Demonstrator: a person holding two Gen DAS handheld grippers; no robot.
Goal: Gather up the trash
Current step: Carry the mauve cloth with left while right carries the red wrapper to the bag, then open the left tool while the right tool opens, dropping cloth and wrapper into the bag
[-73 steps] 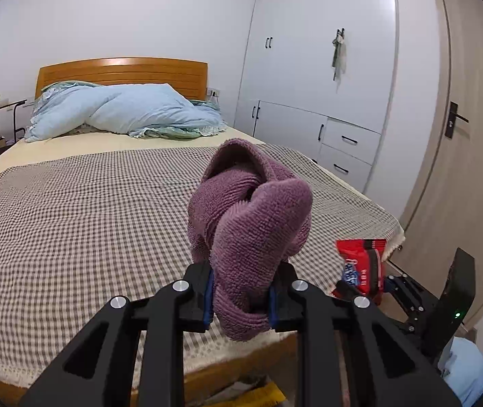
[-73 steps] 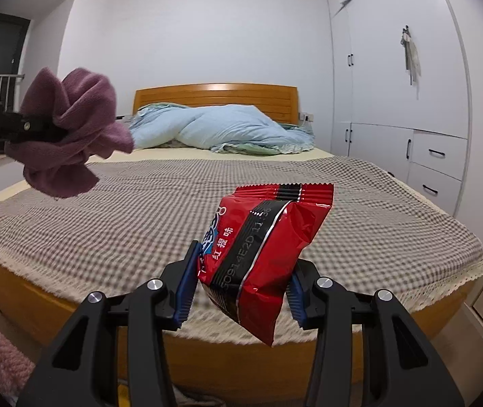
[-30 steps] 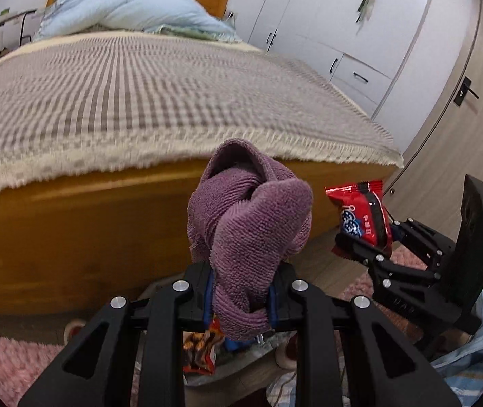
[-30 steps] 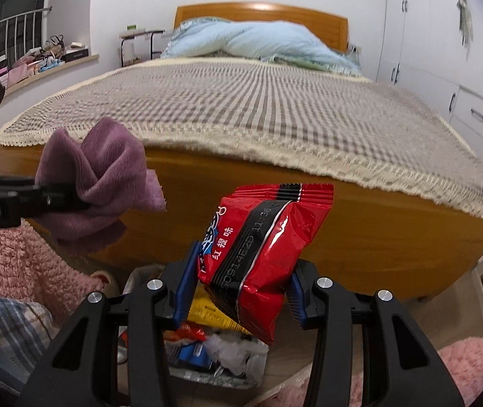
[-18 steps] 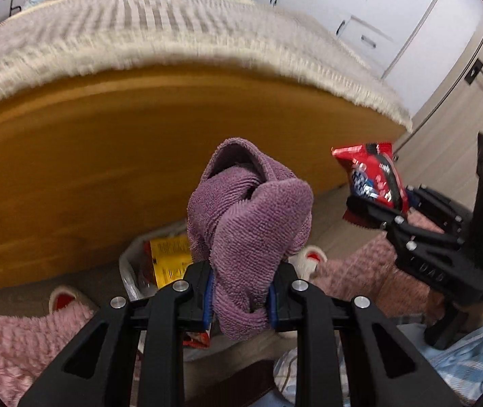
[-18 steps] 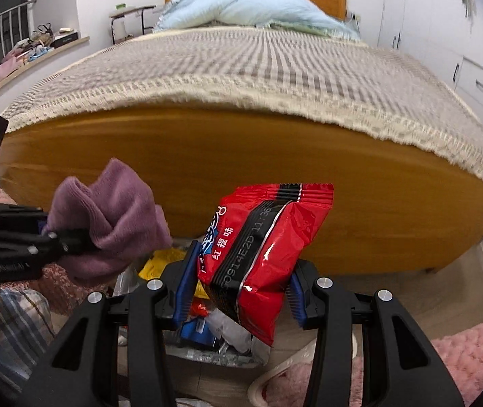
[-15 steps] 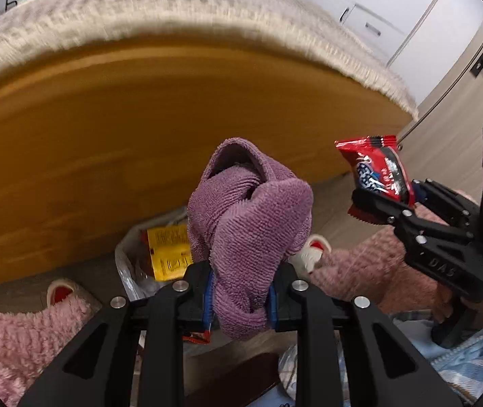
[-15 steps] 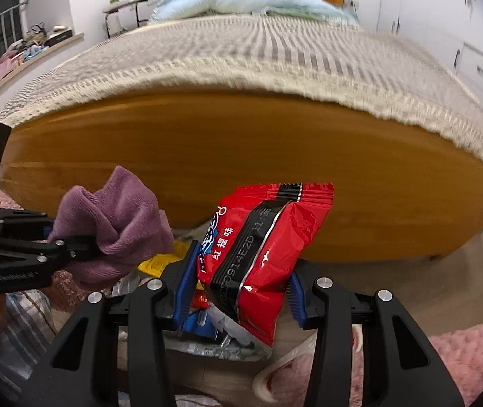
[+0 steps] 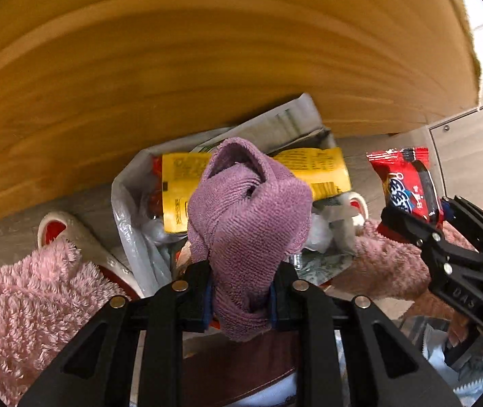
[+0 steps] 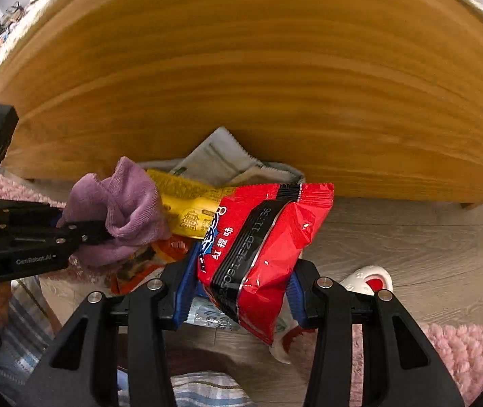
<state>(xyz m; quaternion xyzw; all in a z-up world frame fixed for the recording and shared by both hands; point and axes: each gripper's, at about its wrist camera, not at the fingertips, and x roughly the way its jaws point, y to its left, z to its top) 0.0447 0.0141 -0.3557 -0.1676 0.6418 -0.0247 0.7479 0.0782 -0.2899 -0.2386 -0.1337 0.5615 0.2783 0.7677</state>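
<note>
Hovering over the trash bag (image 9: 129,210) near the bed frame (image 9: 207,68): red snack packet (image 10: 262,254) pinched in right gripper (image 10: 238,291), purple cloth (image 9: 245,230) pinched in left gripper (image 9: 241,298). Centring above the opening before letting go.

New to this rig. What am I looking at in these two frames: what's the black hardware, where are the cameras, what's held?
No robot arm: a person carries two handheld grippers, each with a fisheye camera looking along its fingers. In the left view, the left gripper is shut on a purple cloth. In the right view, the right gripper is shut on a red snack packet. Both hang over a trash bag of wrappers, including a yellow packet, on the floor by a wooden bed frame. Each gripper also shows in the other's view.
</note>
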